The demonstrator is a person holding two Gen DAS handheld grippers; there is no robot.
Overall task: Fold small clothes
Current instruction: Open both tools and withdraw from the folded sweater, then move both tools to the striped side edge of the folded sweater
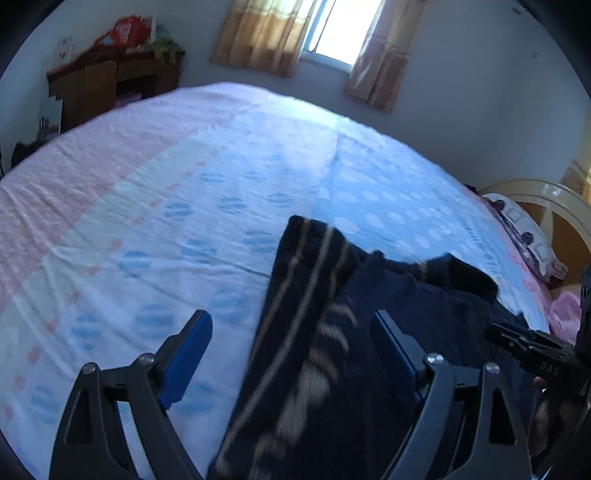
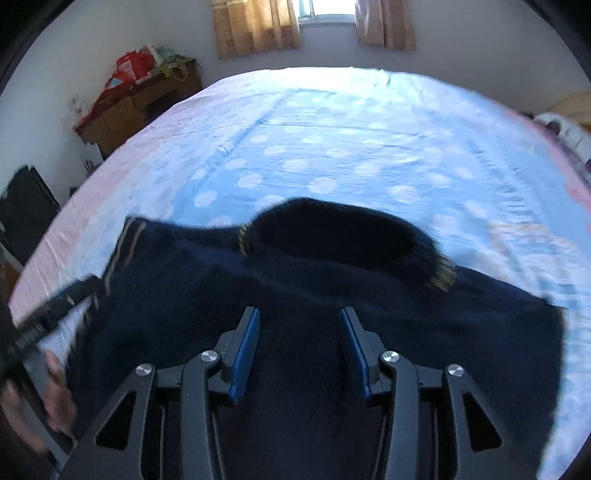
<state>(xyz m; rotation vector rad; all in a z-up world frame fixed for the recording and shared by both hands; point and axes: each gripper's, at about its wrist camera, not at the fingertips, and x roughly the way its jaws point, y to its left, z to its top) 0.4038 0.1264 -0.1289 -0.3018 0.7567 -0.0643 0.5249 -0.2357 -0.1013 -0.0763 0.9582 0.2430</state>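
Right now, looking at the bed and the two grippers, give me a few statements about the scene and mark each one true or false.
1. The dark navy garment lies on the bed sheet. True.
2. The right gripper is clamped shut on the garment. False: its jaws stand apart above the fabric.
3. The left gripper is open. True.
4. The sheet is plain white. False: it is blue with pale dots and a pink border.
5. The curtains cover the window fully. False: a bright gap shows.

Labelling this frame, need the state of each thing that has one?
left hand-held gripper: open, holding nothing
right hand-held gripper: open over sweater, nothing gripped
navy sweater: lying on bed, one side folded over
curtains: parted, window showing
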